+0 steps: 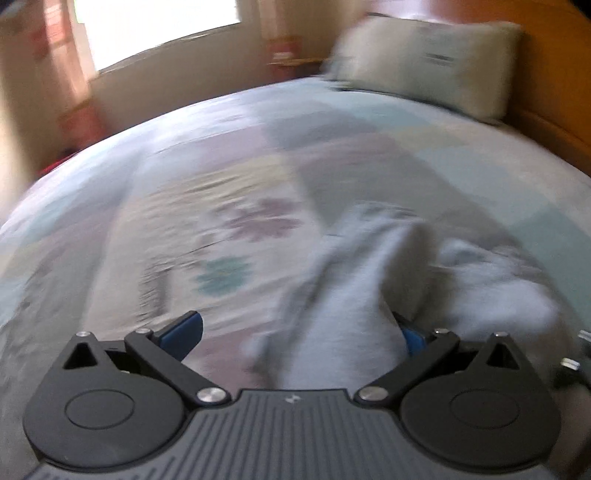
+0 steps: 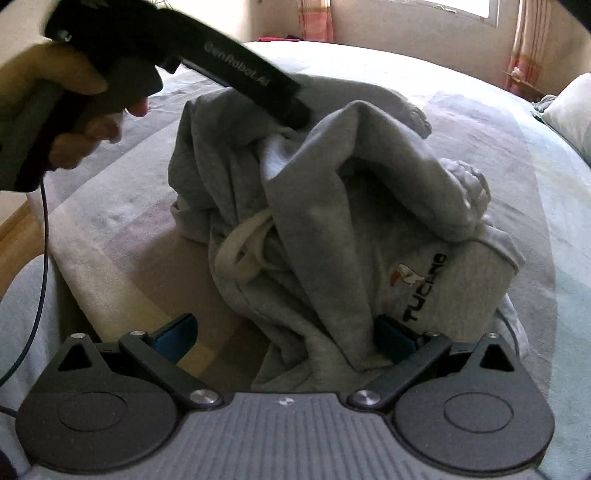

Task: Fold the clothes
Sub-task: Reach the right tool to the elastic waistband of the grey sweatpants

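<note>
A crumpled grey hoodie (image 2: 325,206) with a "TUCANO" logo (image 2: 424,288) and a white drawstring (image 2: 240,251) lies heaped on the bed. My right gripper (image 2: 284,338) is open, its fingers spread wide, with a fold of the hoodie lying between them against the right pad. The left wrist view is blurred. In it the hoodie (image 1: 369,266) runs up between the wide-spread fingers of my open left gripper (image 1: 295,334). From the right wrist view, the left gripper's black body (image 2: 236,70), held by a hand (image 2: 74,110), points down into the top of the heap.
The bed cover (image 1: 221,184) is pastel patchwork with flower prints. A pillow (image 1: 424,62) rests against a wooden headboard (image 1: 546,74). A bright window (image 1: 155,26) with curtains is beyond the bed. A cable (image 2: 42,258) hangs from the left gripper.
</note>
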Available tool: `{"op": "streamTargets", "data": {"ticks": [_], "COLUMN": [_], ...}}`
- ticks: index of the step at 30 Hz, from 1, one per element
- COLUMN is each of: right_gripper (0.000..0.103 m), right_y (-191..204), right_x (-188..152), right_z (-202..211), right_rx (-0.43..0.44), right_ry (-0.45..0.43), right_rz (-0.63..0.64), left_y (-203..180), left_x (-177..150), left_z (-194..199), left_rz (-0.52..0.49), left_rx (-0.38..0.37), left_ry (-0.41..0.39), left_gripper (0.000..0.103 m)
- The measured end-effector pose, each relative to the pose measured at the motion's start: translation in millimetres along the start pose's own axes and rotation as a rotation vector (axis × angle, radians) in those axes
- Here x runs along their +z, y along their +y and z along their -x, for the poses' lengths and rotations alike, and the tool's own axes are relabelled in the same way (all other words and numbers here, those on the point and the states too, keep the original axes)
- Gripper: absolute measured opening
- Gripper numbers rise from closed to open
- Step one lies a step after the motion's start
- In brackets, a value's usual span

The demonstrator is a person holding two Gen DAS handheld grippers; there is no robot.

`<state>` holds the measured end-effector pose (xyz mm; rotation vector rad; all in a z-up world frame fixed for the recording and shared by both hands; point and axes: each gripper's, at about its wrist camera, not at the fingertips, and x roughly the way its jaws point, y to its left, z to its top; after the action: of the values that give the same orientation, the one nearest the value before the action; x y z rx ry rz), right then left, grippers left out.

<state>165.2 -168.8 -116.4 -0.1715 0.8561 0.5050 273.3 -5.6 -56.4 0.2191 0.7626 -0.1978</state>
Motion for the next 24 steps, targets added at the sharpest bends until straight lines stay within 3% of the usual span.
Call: {"op": "streamTargets", "data": {"ticks": [2, 6, 11, 16, 21, 24], "right_gripper": [0.103, 0.103, 0.103, 0.103, 0.103, 0.103], "right_y": [-1.5, -15.7, -51.1, -84.4, -106.9, -111.0], "right_x": [-5.2, -5.4, 16.2, 59.6, 98.9, 102.7], "right_z": [4.3, 22.8, 67.0, 75.0, 23.9, -7.2], "right_rx": [-0.002, 0.061, 0.184, 0.125, 0.126, 0.112], "right_ry": [-0.003, -0.018, -0.161, -0.252, -0.167, -0.085], "right_rz": [-0.003, -0.087, -0.197, -0.187, -0.201, -0.198], "left_y": [20.3, 41.7, 44.6, 33.2, 19.2, 16.9], "left_x": [-6.1, -19.5, -24.4, -20.5, -18.6, -22.5], "left_z": [-1.1, 0.5, 15.6, 34.4, 36.4, 36.1], "left_rz": [0.070, 0.112, 0.107, 0.066, 0.041, 0.035], "left_rx": [0.016, 0.067, 0.004, -0.080, -0.147, -0.156], "left_ry": [0.024, 0.043, 0.017, -0.031, -0.024, -0.013], "left_gripper": [0.103, 0.102, 0.102, 0.102, 0.102, 0.102]}}
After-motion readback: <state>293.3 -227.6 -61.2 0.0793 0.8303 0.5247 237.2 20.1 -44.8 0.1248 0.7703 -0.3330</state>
